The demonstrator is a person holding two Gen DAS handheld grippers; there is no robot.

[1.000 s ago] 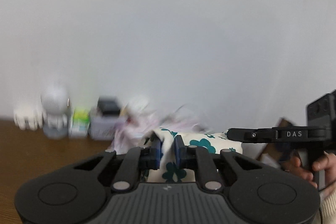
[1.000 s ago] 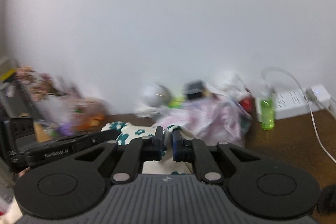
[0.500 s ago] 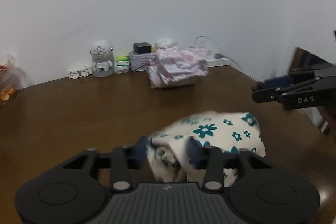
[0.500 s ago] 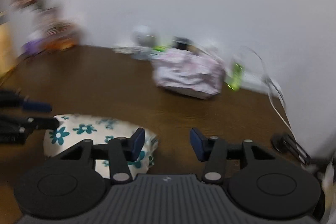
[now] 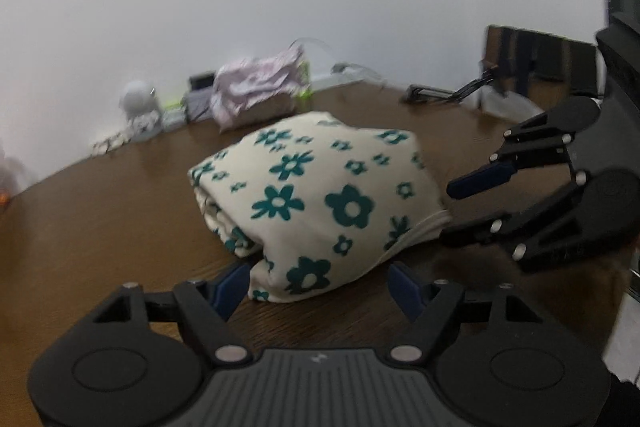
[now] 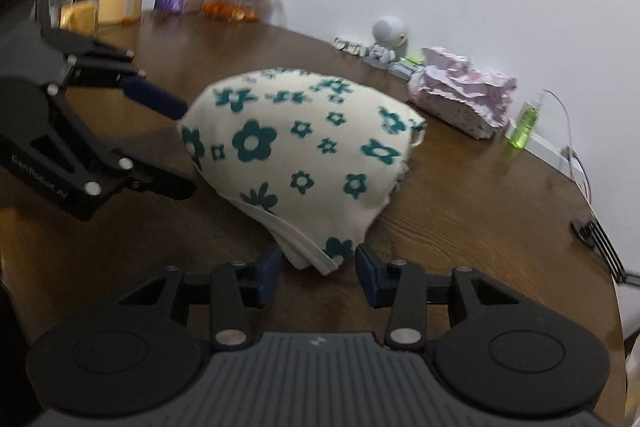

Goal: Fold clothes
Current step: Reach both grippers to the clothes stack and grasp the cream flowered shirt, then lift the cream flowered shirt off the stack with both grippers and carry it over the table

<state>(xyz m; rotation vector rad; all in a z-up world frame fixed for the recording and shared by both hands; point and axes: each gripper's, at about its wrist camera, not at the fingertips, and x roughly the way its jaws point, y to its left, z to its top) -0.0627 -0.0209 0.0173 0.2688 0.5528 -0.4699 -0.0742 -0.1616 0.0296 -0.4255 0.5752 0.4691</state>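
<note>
**Desk:** While both tongs stand wide and hold nothing, where is the garment?

**Photographer:** Folded, the floral garment [image 5: 320, 195] lies on the brown worktop [image 5: 100, 227], toward its near edge. The left tongs [image 5: 320, 283] bracket one near corner of it; the right tongs [image 6: 316, 267] bracket the banded hem corner.

**Desk:** How should it handle?

**Photographer:** Soft, light and limp, by its look; layers could slip apart. Best pinched at the hem corners, through all layers.

**Desk:** Orientation?

**Photographer:** Its long axis seems to run from the near edge toward the pink clothes pile [image 6: 464, 99] at the wall-side edge.
</note>
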